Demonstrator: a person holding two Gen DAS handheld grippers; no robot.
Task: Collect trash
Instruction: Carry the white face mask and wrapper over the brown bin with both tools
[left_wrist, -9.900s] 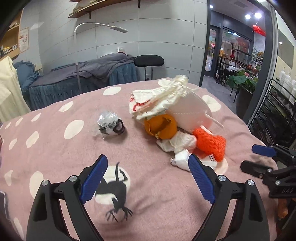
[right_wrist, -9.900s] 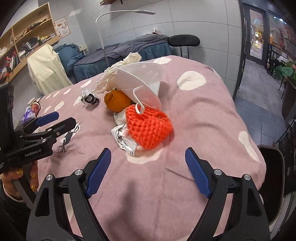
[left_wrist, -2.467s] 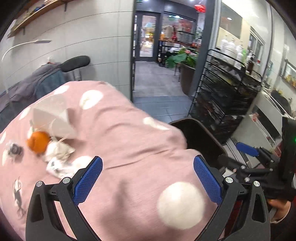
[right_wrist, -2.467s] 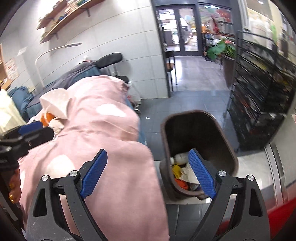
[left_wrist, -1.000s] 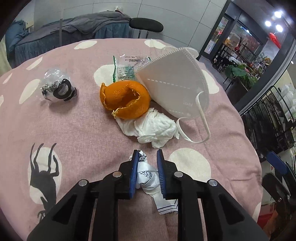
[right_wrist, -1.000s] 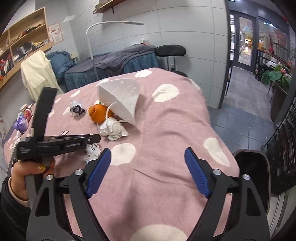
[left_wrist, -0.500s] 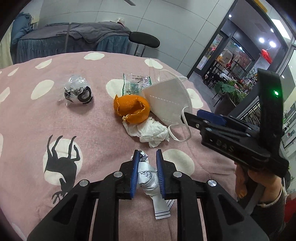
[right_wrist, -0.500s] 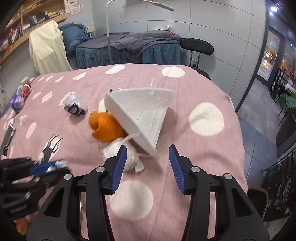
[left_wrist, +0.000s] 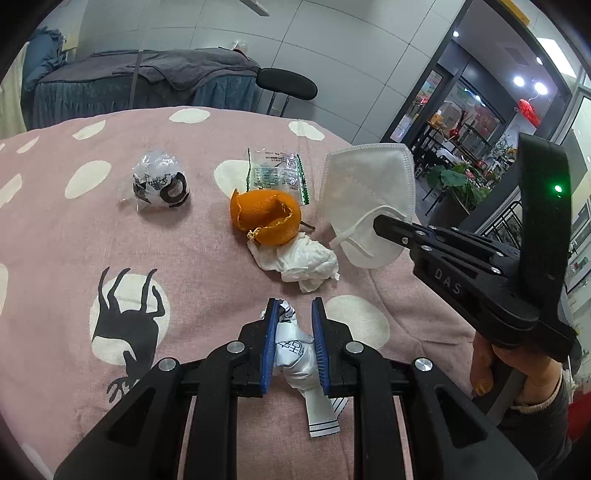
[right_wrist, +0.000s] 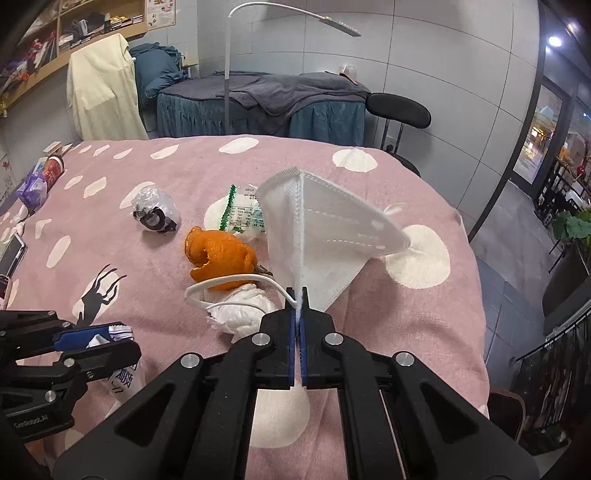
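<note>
On the pink spotted tablecloth (left_wrist: 207, 258) lies a small pile of trash. My left gripper (left_wrist: 293, 314) is shut on a crumpled white printed wrapper (left_wrist: 295, 354), just above the cloth. My right gripper (right_wrist: 298, 295) is shut on the near edge of a white folded face mask (right_wrist: 325, 236), which stands up from the table. In the left wrist view the right gripper (left_wrist: 380, 223) meets the mask (left_wrist: 369, 192) at its lower edge. An orange peel (left_wrist: 264, 218), a crumpled white tissue (left_wrist: 299, 258), a clear green-edged packet (left_wrist: 275, 175) and a balled black-and-clear wrapper (left_wrist: 159, 182) lie loose.
A phone (right_wrist: 11, 254) and a purple packet (right_wrist: 35, 186) sit at the table's far left. Behind the table are a covered bed (right_wrist: 258, 99) and a black stool (right_wrist: 399, 107). A dark bin's rim (right_wrist: 513, 417) shows beyond the table's right edge.
My right gripper came in over the table and its jaws went from wide to shut on the mask's edge. The left gripper kept its hold on the wrapper and lifted slightly.
</note>
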